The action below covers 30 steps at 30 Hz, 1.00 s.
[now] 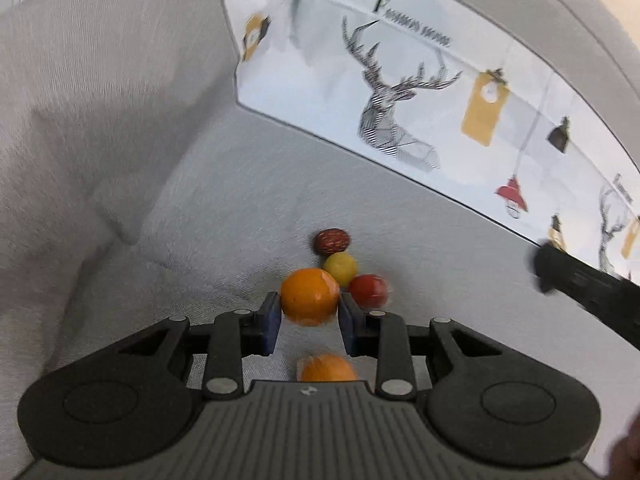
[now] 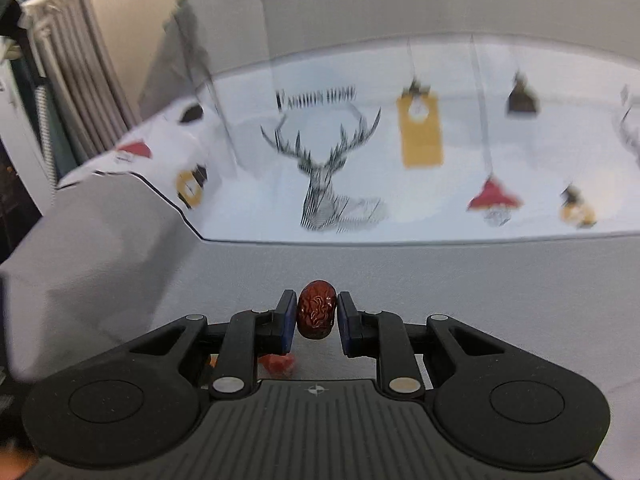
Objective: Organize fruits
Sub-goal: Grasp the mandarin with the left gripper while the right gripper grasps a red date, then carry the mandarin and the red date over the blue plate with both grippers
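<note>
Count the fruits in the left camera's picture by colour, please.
Orange fruits: 2
Yellow fruit: 1
Red fruit: 1
Dark red wrinkled fruit: 1
Total: 5

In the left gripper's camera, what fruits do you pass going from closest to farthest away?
Blurry orange fruit just ahead of the gripper body → big orange between the left gripper fingers → red round fruit → yellow round fruit → wrinkly red date, the farthest.
</note>
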{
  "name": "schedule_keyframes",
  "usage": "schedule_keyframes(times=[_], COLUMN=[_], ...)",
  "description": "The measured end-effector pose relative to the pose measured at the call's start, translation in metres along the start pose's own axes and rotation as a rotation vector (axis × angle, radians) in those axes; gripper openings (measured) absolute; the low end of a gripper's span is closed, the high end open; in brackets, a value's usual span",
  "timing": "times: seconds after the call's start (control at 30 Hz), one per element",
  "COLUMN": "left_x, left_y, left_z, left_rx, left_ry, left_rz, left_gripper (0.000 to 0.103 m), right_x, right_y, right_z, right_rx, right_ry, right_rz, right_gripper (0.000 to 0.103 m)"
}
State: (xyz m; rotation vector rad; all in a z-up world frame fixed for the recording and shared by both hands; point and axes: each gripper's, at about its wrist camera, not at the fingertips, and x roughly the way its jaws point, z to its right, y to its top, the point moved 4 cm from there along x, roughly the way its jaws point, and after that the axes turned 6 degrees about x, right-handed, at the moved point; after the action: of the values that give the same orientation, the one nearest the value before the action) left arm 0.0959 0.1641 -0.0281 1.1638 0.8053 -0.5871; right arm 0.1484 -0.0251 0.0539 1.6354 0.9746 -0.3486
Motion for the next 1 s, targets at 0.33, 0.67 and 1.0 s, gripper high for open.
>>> schedule_keyframes(times=[0.33, 0.67, 1.0], left_x=[-0.026, -0.011, 0.016], left_y=[-0.013, -0.019, -0.035], left_z=[0.02, 0.036, 0.039], left_rx=[0.066, 0.14, 0.06], left_ry=[-0.088, -0.064, -0.185], left_rz=[-0.057, -0.096, -0.256], left_gripper=[0.033, 0.023, 0.038], right_x=[-0.067, -0.072, -0.079], right_y=[-0.059, -0.053, -0.045], right_z=[0.06, 0.086, 0.087], right_rx=[0.135, 0.122, 0.127], right_ry=[-0.078, -0.123, -0.103], right_rz=[-0.046, -0.044, -0.033], right_gripper=[0.023, 0.023, 0.023])
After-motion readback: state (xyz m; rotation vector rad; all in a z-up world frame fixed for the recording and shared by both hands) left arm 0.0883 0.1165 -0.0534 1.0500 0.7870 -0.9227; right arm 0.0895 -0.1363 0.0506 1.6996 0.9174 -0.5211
